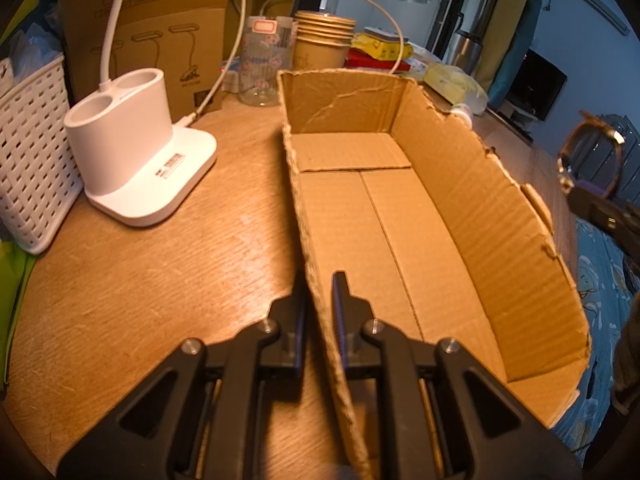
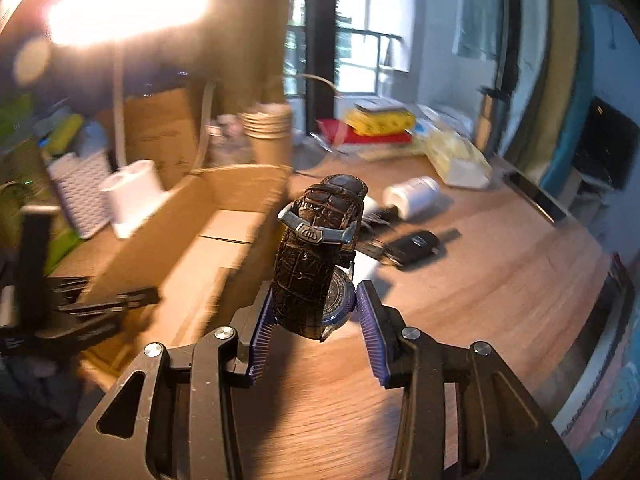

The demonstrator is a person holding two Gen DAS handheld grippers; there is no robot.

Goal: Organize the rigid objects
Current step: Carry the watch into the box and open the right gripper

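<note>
An open cardboard box (image 1: 400,216) lies on the wooden desk with nothing in it. My left gripper (image 1: 320,280) is shut on the box's near left wall, one finger inside and one outside. My right gripper (image 2: 316,296) is shut on a wristwatch (image 2: 316,264) with a dark leather strap, its buckle pointing up. The watch hangs above the desk, just right of the box (image 2: 224,184). In the left wrist view the watch (image 1: 592,148) shows at the right edge, beyond the box's right wall. The right wrist view is blurred.
A white lamp base (image 1: 136,160), a white lattice basket (image 1: 32,152), a glass jar (image 1: 264,64) and stacked paper cups (image 1: 322,44) stand left of and behind the box. A white bottle (image 2: 416,196), a car key (image 2: 416,244) and a phone (image 2: 536,196) lie to its right.
</note>
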